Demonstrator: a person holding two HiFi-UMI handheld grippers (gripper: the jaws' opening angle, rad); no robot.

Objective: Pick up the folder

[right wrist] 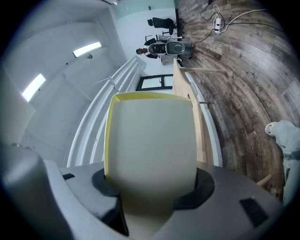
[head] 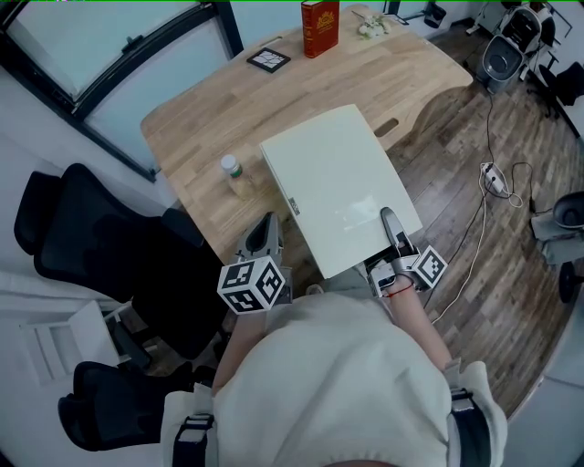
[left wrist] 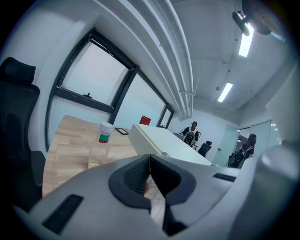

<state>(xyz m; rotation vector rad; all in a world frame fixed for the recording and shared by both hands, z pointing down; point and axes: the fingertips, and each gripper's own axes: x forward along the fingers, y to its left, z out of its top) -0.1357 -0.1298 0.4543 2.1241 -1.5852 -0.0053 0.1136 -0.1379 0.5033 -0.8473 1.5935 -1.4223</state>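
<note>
Folder (head: 338, 187) above table (head: 201, 119) near edge; bottle (head: 235, 175) just left; book (head: 320, 27), tile (head: 268, 60) at far end.

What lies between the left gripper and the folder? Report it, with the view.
Only a strip of bare table, seen in the head view, separates the shut left gripper from the folder, which the right gripper holds. The bottle stands aside.

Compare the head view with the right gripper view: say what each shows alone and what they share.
Only the head view shows the left gripper, the bottle and the red book. Only the right gripper view shows the jaws pressed on both faces of the folder, its yellow edge and the ceiling lights. Both show the folder held by the right gripper, the wooden table and the plank floor.
</note>
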